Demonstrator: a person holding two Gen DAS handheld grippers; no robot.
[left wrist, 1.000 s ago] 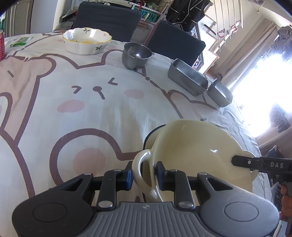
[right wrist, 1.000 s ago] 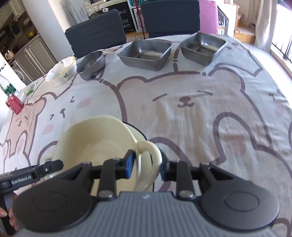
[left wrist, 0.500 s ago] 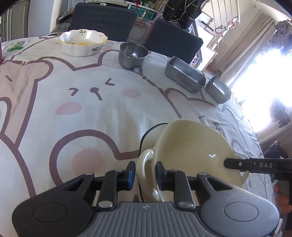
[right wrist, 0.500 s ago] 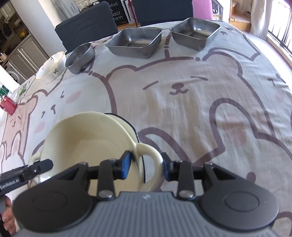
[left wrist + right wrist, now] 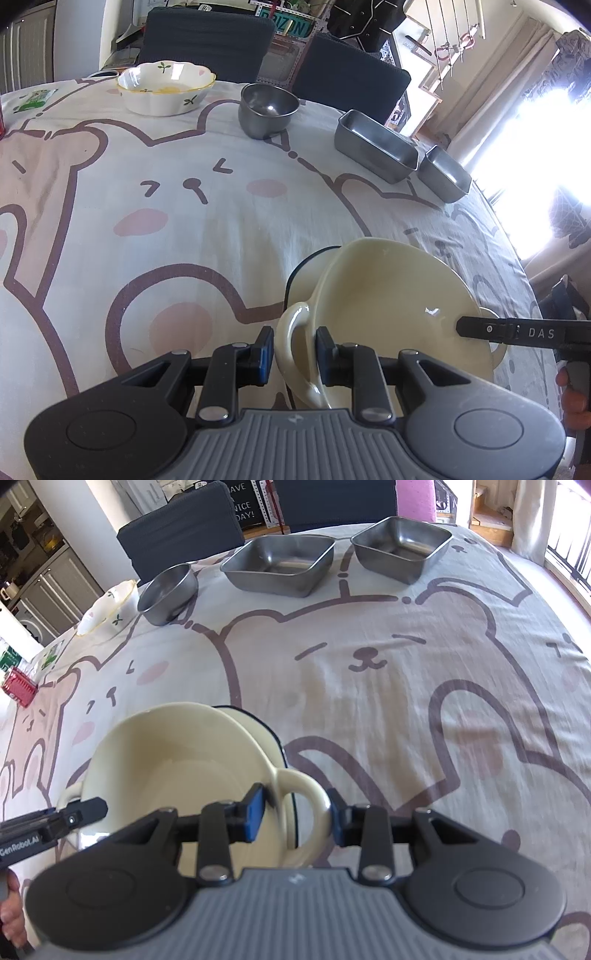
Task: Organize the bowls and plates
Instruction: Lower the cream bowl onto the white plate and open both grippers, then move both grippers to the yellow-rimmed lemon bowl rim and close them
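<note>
A cream two-handled bowl (image 5: 391, 295) sits tilted inside a second cream bowl with a dark rim (image 5: 306, 266) on the bear-print tablecloth. My left gripper (image 5: 293, 354) is shut on the cream bowl's left handle (image 5: 291, 332). In the right wrist view the cream bowl (image 5: 173, 764) fills the lower left. My right gripper (image 5: 295, 818) stands around its right handle (image 5: 306, 794) with the jaws spread wider than the handle. The right gripper's finger (image 5: 517, 332) shows at the bowl's far rim in the left wrist view.
Along the far edge stand a white flowered bowl (image 5: 166, 86), a round steel bowl (image 5: 267, 109), a large steel tray (image 5: 375, 146) and a small steel tray (image 5: 445, 179). Two dark chairs (image 5: 207, 40) stand behind. A red box (image 5: 20, 685) lies at the left.
My right gripper's jaws have spread apart from the right handle. The cream bowl has dropped lower into the dark-rimmed bowl. The left gripper keeps its hold.
</note>
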